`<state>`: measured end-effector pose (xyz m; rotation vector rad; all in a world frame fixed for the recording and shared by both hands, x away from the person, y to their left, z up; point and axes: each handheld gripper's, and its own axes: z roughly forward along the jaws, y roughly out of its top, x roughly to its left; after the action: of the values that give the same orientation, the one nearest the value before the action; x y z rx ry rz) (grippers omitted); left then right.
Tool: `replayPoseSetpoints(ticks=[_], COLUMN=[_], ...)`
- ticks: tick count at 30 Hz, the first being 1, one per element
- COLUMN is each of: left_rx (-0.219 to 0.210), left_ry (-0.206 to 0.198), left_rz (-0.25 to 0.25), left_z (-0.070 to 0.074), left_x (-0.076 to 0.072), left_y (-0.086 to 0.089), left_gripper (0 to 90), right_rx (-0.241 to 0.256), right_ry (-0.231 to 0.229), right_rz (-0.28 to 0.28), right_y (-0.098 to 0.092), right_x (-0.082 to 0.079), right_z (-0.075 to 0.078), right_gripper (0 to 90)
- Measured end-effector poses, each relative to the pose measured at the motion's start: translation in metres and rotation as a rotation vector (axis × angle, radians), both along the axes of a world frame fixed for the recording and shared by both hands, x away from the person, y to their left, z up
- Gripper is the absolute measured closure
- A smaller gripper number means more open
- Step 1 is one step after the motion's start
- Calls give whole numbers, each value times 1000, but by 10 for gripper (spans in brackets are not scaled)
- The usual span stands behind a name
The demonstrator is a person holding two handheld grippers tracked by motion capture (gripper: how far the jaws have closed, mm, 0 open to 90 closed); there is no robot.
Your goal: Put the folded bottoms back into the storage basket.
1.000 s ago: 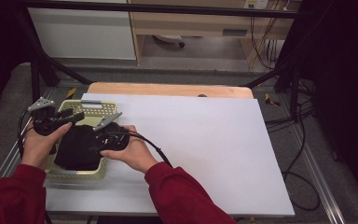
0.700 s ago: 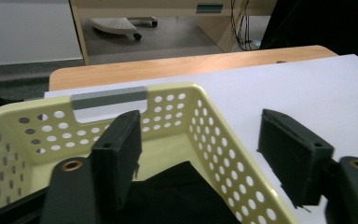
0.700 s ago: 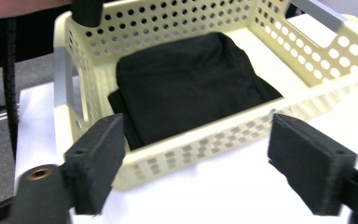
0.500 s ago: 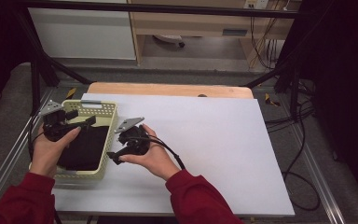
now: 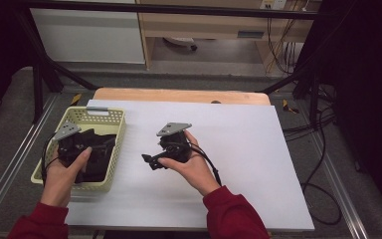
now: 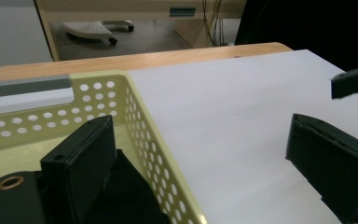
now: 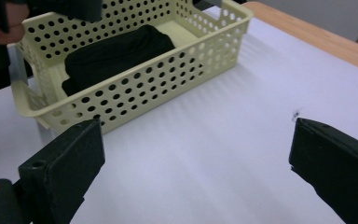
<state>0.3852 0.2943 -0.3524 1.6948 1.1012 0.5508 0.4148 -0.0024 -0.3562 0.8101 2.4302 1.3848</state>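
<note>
A pale yellow perforated basket [image 5: 101, 114] stands at the table's left, with a black cloth [image 5: 98, 162] lying in it. My left gripper [image 5: 102, 143] hovers over the basket, open, its fingers [image 6: 81, 161] wide apart above the cloth [image 6: 126, 196] and the basket's wall [image 6: 144, 126]. My right gripper [image 5: 151, 160] is held over the white table just right of the basket, pointing back at it. It is open with nothing between its fingers [image 7: 63, 165]. In the right gripper view the basket [image 7: 177, 65] and folded cloth [image 7: 116, 49] lie ahead.
The white table top [image 5: 248, 149] stretches to the right, with a wooden strip [image 5: 179, 94] along its far edge. Cables [image 5: 318, 189] hang off the right side. A metal frame and a cabinet stand beyond the table.
My right gripper has moved right, out of the basket and over the table. The left gripper has stayed over the basket; the cloth now lies free in it.
</note>
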Motion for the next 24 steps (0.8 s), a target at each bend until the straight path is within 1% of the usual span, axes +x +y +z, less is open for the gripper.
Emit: replayPoseSetpoints(ticks=[2,4,6,10,12,15,18,21,24], left_rx=[-1,1,1,0,2,1,0,11,4], left_ry=[-8,-8,-9,-11,-14,-18,-15,-26,-32], left_rz=[-10,-16,-23,-33,-41,-41,-41,-41,-38], left_z=[-2,-4,-7,-12,-15,-19,-24,-26,-29], left_x=[-5,-9,-13,-21,-24,-27,-31,-35,-37], left_y=[-3,-6,-9,-12,-13,-14,-15,-15,-14], left_gripper=[85,77,44,51,55,56,56,58,59], right_rx=[5,11,8,24,27,24,34,39,50], right_ry=[-8,-8,-21,-26,-36,-54,-54,-61,-71], right_rz=[-19,-37,-58,-97,-115,-132,-146,-173,-212], right_y=[-10,-19,-28,-47,-57,-71,-87,-102,-118], right_x=[0,1,0,-1,-2,-5,-9,-13,-18], right_z=[2,3,4,7,9,12,14,13,12], right_gripper=[37,32,30,28,29,29,34,36,40])
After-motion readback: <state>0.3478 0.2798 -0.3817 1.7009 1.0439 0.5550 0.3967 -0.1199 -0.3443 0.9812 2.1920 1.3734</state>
